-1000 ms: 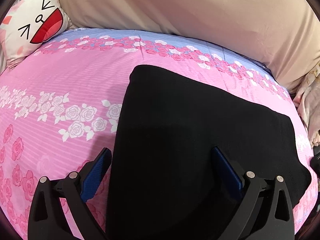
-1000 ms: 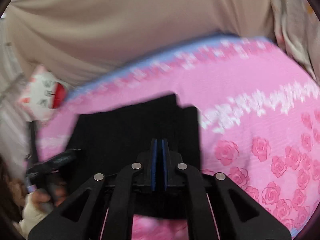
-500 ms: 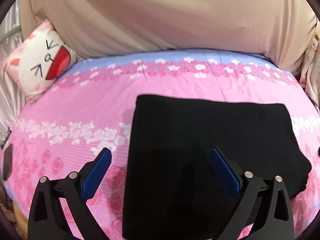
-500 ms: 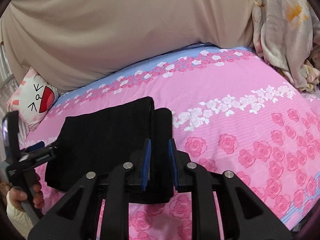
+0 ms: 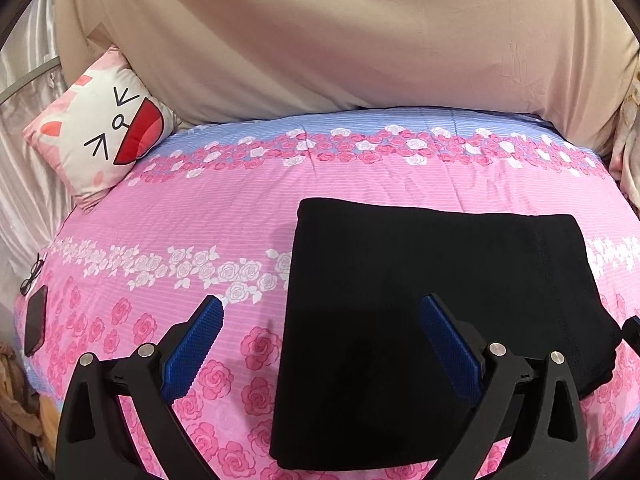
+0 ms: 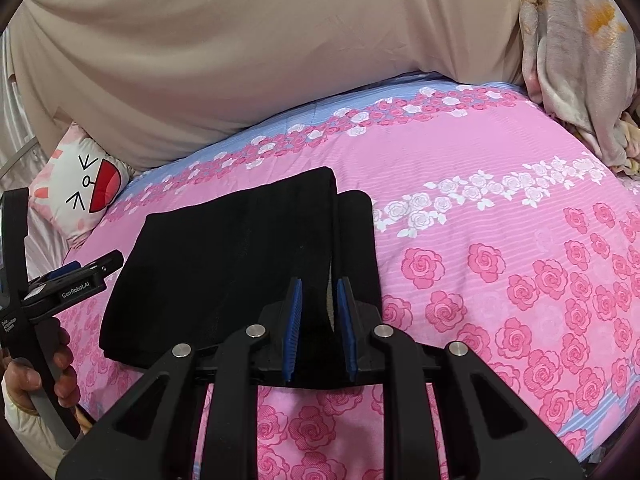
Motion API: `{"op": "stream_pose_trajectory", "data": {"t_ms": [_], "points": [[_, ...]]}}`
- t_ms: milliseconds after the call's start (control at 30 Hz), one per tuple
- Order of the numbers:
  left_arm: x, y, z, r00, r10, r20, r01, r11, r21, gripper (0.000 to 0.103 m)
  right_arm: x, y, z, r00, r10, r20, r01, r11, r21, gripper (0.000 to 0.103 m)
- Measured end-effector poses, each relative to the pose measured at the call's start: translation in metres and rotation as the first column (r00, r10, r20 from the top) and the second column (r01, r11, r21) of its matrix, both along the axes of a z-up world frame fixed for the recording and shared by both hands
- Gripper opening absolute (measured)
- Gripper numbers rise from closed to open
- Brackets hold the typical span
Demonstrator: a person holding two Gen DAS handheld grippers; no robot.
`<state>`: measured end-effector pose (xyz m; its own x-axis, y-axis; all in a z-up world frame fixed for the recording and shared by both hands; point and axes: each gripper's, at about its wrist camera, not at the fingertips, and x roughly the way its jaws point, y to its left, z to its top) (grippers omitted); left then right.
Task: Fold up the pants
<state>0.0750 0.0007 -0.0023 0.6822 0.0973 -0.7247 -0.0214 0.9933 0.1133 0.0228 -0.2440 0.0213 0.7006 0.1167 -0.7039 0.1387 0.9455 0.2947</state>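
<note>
I have the black pants (image 5: 420,320) folded into a flat rectangle on the pink rose-print bedspread (image 5: 180,220), toward the near edge of the bed; from the left wrist view the left gripper (image 5: 320,344) hangs above them with its jaws spread wide and nothing between them, the right finger over the cloth and the left finger over bare bedspread just beside the pants' left edge; from the right wrist view the right gripper (image 6: 318,328) sits low over the pants' near right corner, its blue pads a narrow gap apart with a fold of the black cloth in that gap, and I can't tell whether the pads touch it. The long axis of the folded pants runs across the bed, side to side in the left wrist view; in the right wrist view it slants from lower left up to the right, where a narrower under-layer sticks out past the top fold; a cartoon-face pillow (image 5: 104,132) lies well apart at the far left corner.
</note>
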Motion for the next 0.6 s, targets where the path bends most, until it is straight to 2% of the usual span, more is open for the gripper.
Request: {"op": "stream_pose_trajectory", "data": {"t_ms": [267,400,467,533,600], "points": [[-0.004,0.002,-0.003,1.0,-0.005,-0.013,0.005,1.0,-0.002,0.098,0.006,0.024,0.014,0.997,0.069,0.034,-0.068,0.997,-0.018,0.019],[-0.012,0.013,-0.006,1.0,-0.015,-0.025,0.014,1.0,-0.019,0.098,0.018,0.033,-0.02,0.991,0.115,-0.068,-0.116,0.993,-0.018,0.02],[-0.015,0.022,-0.019,0.997,-0.027,-0.074,0.023,0.998,-0.052,0.098,0.014,0.03,-0.029,0.991,0.127,-0.052,-0.128,0.992,-0.005,0.018],[-0.015,0.031,-0.038,0.988,-0.042,-0.152,0.029,0.996,-0.083,0.098,0.012,0.027,-0.021,0.99,0.128,-0.067,-0.127,0.992,0.019,0.019],[-0.016,0.043,-0.052,0.979,-0.061,-0.195,0.031,0.988,-0.153,0.098,0.005,0.021,-0.007,0.993,0.106,-0.05,-0.105,0.994,0.034,0.02]]}}
